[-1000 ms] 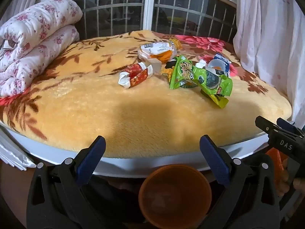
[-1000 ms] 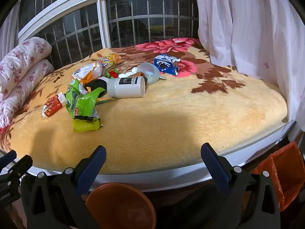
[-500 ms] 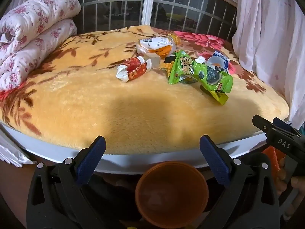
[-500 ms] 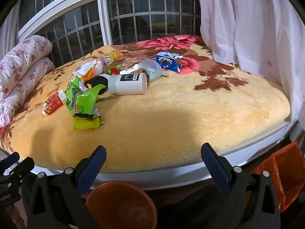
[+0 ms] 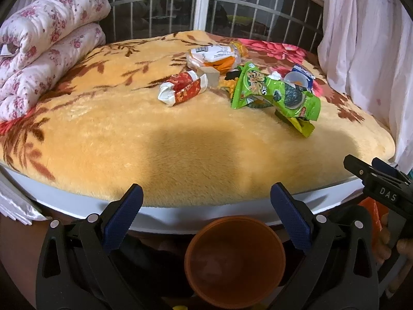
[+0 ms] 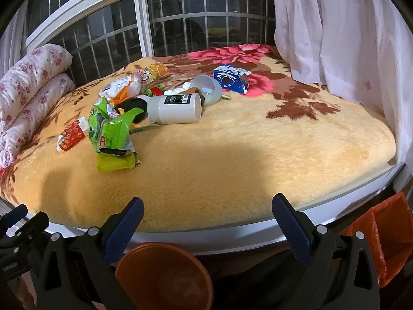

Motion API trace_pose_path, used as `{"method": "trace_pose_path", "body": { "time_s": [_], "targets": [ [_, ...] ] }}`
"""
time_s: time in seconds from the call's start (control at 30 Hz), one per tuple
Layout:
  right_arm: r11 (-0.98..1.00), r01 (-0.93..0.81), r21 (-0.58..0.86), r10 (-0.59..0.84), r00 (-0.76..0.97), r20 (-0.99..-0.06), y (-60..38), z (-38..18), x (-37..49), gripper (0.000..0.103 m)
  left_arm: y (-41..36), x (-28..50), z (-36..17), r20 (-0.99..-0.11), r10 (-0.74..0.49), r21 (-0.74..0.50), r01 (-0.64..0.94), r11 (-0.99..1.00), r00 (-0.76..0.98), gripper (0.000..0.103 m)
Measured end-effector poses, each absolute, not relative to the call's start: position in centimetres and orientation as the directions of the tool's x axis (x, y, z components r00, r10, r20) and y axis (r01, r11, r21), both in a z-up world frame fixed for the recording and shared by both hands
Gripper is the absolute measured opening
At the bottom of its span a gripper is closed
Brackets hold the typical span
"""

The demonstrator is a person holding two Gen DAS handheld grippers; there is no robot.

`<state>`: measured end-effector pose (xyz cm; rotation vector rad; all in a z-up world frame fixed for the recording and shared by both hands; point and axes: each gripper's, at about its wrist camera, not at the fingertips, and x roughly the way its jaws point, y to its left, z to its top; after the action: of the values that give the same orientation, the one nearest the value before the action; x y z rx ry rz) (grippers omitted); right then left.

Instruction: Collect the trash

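Observation:
Trash lies in a heap on the yellow floral blanket (image 5: 108, 139): a green snack bag (image 5: 273, 93) (image 6: 109, 129), a red and white wrapper (image 5: 182, 89) (image 6: 71, 135), an orange and white packet (image 5: 214, 56) (image 6: 121, 89), a white cup on its side (image 6: 175, 108), a clear funnel-like cup (image 6: 207, 90) and a blue carton (image 6: 231, 76). An orange bin (image 5: 235, 258) (image 6: 165, 276) stands below the bed edge. My left gripper (image 5: 206, 204) and right gripper (image 6: 207, 211) are open and empty, both short of the bed edge, above the bin.
A rolled floral quilt (image 5: 44, 41) lies at the left of the bed. A barred window (image 6: 180, 25) is behind, a white curtain (image 6: 340, 33) at the right. An orange bag (image 6: 382, 235) hangs low right. The right gripper's tool and a hand (image 5: 382, 191) show beside the left one.
Both grippers have edged a little closer to the bed; the trash looks slightly nearer and lower in view. Nothing on the blanket has moved.

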<state>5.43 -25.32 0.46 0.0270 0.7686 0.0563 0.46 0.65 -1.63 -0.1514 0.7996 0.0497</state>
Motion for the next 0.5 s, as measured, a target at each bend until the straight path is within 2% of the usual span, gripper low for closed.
{"method": "trace_pose_path", "body": {
  "time_s": [0.5],
  "targets": [
    [0.998, -0.047, 0.043, 0.064, 0.715, -0.696, -24.96, 0.42, 5.38, 0.098, 1.22, 0.61, -1.93, -0.733, -0.006, -0.132, -0.133, 0.982, 0.68, 0.096]
  ]
}}
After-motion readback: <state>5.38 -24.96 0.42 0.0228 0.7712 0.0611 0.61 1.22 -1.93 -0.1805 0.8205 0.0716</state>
